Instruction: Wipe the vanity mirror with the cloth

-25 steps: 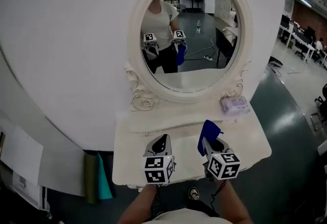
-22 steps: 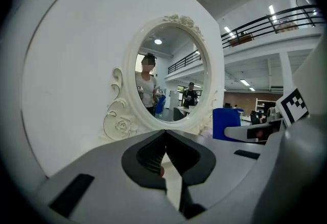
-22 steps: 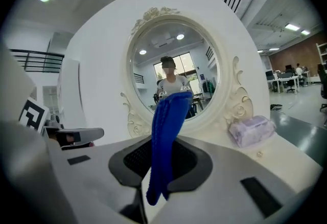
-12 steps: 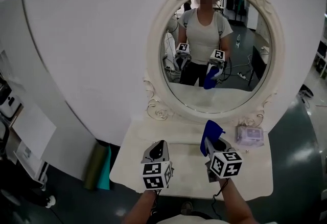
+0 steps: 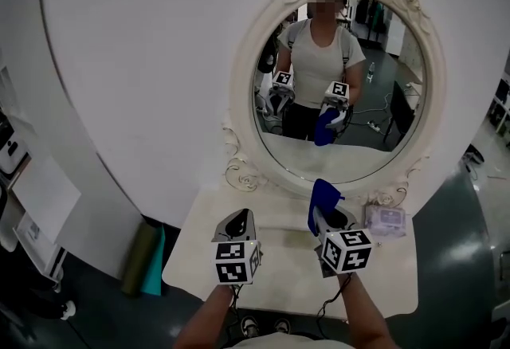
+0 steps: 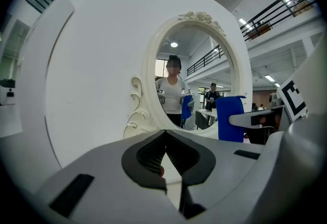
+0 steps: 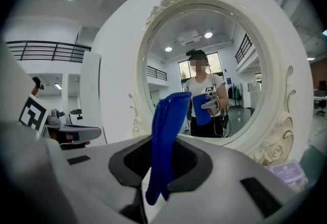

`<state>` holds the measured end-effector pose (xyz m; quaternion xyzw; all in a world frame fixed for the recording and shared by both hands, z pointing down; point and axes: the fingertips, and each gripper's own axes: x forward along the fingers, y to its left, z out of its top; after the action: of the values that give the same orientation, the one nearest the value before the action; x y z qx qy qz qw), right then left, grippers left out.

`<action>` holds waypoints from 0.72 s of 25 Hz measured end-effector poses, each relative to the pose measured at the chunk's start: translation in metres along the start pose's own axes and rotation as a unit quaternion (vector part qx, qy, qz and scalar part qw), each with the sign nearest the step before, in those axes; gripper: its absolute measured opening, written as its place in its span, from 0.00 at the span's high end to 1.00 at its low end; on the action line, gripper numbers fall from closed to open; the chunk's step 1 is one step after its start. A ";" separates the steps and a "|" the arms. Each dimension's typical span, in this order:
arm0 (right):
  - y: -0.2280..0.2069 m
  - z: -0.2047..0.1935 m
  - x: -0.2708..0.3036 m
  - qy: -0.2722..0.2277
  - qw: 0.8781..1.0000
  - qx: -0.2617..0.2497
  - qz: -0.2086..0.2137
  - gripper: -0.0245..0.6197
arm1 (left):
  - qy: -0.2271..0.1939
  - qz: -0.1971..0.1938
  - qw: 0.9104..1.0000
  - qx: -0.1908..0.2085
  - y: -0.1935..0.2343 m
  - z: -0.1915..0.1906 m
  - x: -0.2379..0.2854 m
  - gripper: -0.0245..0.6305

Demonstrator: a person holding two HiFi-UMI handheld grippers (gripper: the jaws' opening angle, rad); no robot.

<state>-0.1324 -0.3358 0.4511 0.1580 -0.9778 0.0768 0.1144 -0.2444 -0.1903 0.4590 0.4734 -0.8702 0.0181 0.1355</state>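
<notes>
An oval vanity mirror (image 5: 339,84) in an ornate white frame (image 5: 239,92) stands at the back of a small white dressing table (image 5: 287,280). The glass also fills the left gripper view as the mirror (image 6: 196,77) and the right gripper view as the mirror (image 7: 204,69). My right gripper (image 5: 325,216) is shut on a folded blue cloth (image 5: 322,198) that sticks up from its jaws, cloth (image 7: 166,141), just short of the mirror's lower rim. My left gripper (image 5: 238,221) hovers over the table to its left, shut with nothing in it.
A pack of wipes (image 5: 386,220) lies on the table at the right by the frame's foot. A green and teal roll (image 5: 143,260) leans on the floor left of the table. A curved white wall (image 5: 143,60) backs the mirror.
The head view has shifted, so the mirror sits further right and higher in the picture. Both grippers keep their places over the table, the cloth still held in the right one.
</notes>
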 end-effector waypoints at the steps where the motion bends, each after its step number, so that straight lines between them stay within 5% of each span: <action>1: -0.001 0.005 0.001 -0.004 1.000 0.001 -0.001 0.85 | -0.003 -0.002 1.000 -0.002 0.000 0.004 0.002 0.95; 7: -0.001 0.031 0.009 -0.012 1.000 -0.025 0.005 0.85 | -0.018 -0.016 1.000 0.003 -0.006 0.031 0.019 0.95; 15: 0.019 0.119 0.024 -0.024 0.986 -0.163 0.029 0.85 | -0.065 -0.047 0.996 0.048 -0.014 0.124 0.046 0.95; 18: 0.029 0.163 0.026 -0.045 0.972 -0.228 0.024 0.85 | -0.084 -0.053 0.993 0.060 -0.011 0.163 0.051 0.95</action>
<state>-0.1988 -0.3470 0.2973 0.1076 -0.9771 -0.1530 0.1018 -0.2970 -0.2642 0.3139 0.5259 -0.8496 0.0235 0.0336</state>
